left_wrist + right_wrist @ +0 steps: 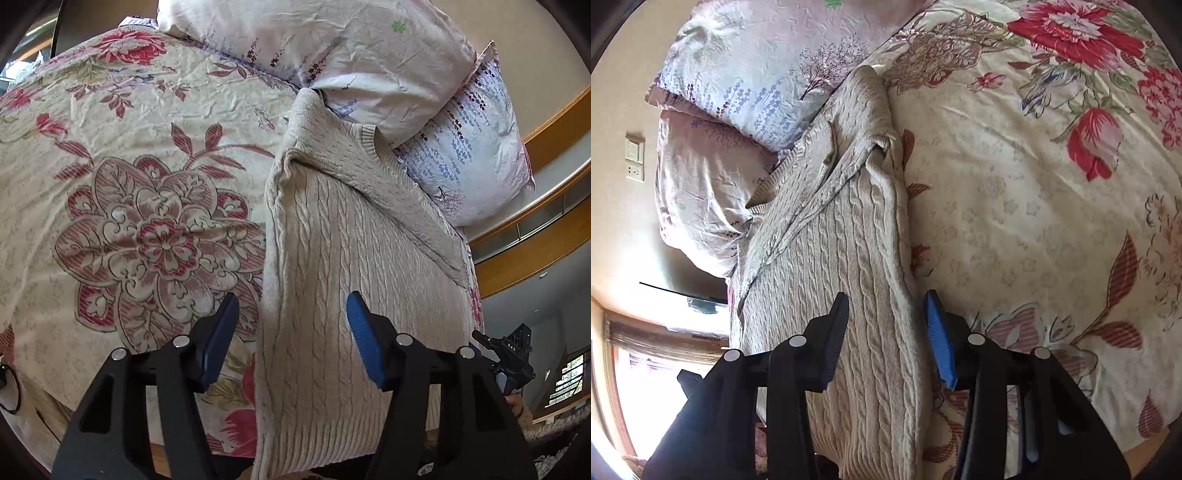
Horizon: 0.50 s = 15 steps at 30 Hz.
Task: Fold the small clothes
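A beige cable-knit sweater (343, 266) lies lengthwise on the floral bedspread (129, 184), folded into a long narrow strip with a sleeve laid across its upper part. My left gripper (291, 332) is open and empty, its blue pads astride the sweater's left edge near the hem. In the right wrist view the sweater (842, 280) runs up toward the pillows. My right gripper (886, 332) is open and empty, its jaws astride the sweater's right edge. The other gripper's body (513, 354) shows at the far right of the left wrist view.
Two floral pillows (369, 55) (757, 74) lie at the head of the bed, touching the sweater's top. A wooden rail (546, 236) and a wall run along one side. A window (646, 387) and a wall switch (634, 157) are on the other.
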Tool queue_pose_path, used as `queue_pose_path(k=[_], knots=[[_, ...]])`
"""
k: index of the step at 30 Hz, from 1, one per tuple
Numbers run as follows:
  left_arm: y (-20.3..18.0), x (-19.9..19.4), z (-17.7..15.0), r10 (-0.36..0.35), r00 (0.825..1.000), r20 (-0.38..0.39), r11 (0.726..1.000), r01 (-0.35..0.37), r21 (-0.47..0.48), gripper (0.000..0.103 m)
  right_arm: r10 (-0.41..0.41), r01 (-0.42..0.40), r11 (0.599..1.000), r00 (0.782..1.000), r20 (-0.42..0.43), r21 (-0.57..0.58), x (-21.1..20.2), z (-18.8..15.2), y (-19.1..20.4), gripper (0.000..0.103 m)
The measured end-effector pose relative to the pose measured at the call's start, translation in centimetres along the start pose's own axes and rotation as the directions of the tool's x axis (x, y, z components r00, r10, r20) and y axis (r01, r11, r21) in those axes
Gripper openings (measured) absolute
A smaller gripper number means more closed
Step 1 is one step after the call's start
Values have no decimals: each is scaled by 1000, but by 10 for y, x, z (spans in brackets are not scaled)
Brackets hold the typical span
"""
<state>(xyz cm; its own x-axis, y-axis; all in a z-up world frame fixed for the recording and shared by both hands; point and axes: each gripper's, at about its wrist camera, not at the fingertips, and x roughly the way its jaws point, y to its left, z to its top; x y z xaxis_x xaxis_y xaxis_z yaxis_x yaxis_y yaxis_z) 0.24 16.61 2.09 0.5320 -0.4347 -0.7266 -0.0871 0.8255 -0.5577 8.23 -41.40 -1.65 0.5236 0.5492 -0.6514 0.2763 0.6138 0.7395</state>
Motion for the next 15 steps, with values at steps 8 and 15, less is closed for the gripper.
queue_pose_path(k=[8,15], knots=[[0,2,-31,-79,993,-89,995,73,-70,41,118,-115,993,981,-154,27,3,-35,-5,34],[5,1,-56,-158,975,-157,978,132,-164,28,178,-183,983,930,-320,17,15,-75,0,23]])
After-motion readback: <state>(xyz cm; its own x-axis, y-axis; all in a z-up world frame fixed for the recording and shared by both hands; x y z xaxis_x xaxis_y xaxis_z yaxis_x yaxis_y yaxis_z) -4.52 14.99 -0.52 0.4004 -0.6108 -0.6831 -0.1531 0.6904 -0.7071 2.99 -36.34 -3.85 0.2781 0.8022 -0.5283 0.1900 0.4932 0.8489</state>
